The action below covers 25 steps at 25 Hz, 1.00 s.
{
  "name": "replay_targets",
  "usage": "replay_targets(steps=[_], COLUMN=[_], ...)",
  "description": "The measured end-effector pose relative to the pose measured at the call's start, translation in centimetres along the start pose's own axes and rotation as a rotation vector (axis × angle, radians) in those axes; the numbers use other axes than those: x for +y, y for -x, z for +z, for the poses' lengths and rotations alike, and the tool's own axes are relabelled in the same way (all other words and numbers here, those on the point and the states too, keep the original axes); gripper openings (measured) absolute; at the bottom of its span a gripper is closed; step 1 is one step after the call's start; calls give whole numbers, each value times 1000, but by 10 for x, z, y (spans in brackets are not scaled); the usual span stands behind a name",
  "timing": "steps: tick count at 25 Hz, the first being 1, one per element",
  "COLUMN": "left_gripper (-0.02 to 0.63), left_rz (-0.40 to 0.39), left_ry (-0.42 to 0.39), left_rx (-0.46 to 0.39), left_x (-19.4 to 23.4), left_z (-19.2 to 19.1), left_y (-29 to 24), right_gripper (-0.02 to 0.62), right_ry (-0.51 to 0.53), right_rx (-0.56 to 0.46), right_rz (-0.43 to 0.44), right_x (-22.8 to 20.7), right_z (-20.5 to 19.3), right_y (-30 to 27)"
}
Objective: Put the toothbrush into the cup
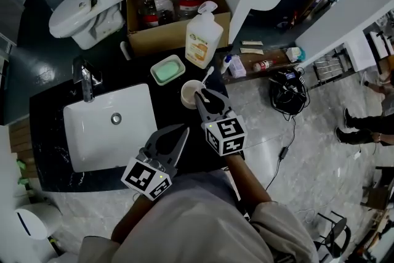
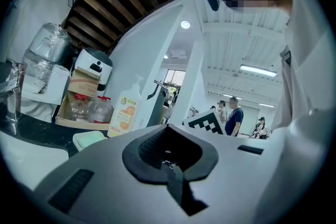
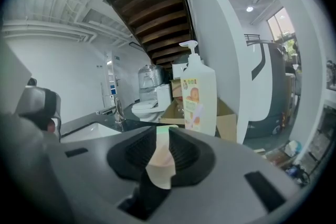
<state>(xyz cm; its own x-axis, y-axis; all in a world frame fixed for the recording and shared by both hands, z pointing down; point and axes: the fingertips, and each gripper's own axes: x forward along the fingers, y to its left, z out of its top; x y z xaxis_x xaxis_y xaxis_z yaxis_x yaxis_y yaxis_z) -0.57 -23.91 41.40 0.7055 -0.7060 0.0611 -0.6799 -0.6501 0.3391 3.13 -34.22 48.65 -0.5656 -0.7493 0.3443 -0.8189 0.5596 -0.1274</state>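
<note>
The right gripper [image 1: 202,97] has its jaws clamped on the toothbrush [image 3: 159,162], mid-handle, just beside the cup [image 1: 185,91]. It's likely light, stiff and slippery, so hold firmly. The left gripper [image 1: 179,133] has its jaws closed on nothing.

Toothbrush handle [image 3: 160,163] between the closed fingers [image 3: 189,157] (pump bottle [image 3: 198,99] just beyond)

Pale toothbrush [image 1: 209,74] tilted, handle clamped in jaws, head up, beside rim of upright white cup [image 1: 189,94]
</note>
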Motion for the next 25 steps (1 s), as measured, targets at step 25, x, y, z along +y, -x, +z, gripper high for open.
replay_targets(steps=[25], left_gripper=[9], left_rz=[-42], left_ry=[9], left_rx=[-49], left_x=[-28], left_z=[11], left_y=[-2], right_gripper=[6], right_ry=[36], right_rx=[-171], right_rz=[55], right_x=[31], right_z=[37], right_y=[100])
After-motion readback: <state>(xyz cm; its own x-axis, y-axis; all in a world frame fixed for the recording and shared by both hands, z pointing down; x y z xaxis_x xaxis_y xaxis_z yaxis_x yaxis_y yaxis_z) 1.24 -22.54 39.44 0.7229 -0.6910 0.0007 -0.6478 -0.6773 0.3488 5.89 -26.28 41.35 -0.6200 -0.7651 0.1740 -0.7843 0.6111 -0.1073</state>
